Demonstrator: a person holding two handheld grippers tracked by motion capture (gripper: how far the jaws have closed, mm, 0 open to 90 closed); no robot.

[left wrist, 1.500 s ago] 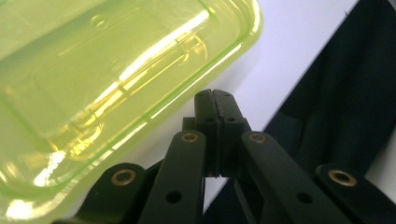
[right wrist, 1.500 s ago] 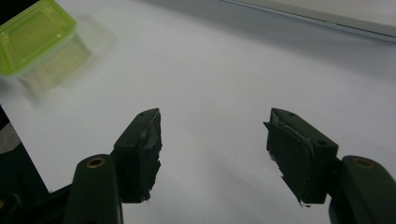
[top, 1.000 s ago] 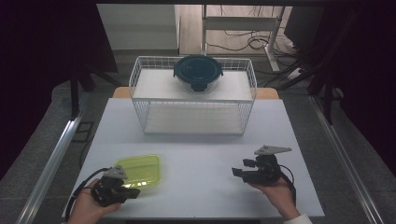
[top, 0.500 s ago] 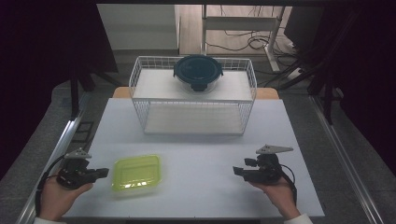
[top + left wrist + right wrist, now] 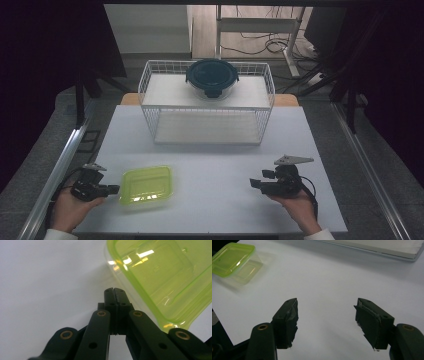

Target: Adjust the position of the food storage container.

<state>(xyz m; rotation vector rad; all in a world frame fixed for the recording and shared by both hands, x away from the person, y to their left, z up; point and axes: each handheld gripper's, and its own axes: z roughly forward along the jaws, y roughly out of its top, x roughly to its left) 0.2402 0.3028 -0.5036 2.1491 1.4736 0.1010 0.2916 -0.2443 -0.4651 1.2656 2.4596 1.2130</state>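
Observation:
A clear box with a lime-green lid [image 5: 146,186] lies on the white table [image 5: 210,165] at the front left; its lid [image 5: 160,280] is close in the left gripper view, and the box [image 5: 235,261] sits far off in the right gripper view. My left gripper [image 5: 114,189] is shut with nothing between its jaws, just left of the box and clear of it; its tips [image 5: 115,291] point past the lid's edge. My right gripper [image 5: 255,183] stands open and empty at the front right; its pads [image 5: 289,315] hang over bare table.
A white wire basket [image 5: 207,102] stands at the back middle of the table. A round container with a dark teal lid [image 5: 212,77] rests on its top shelf. The basket's base board [image 5: 387,247] lies ahead of the right gripper.
My left hand and gripper have drawn back to the left, off the green-lidded box, which stays in place. The right gripper has not moved.

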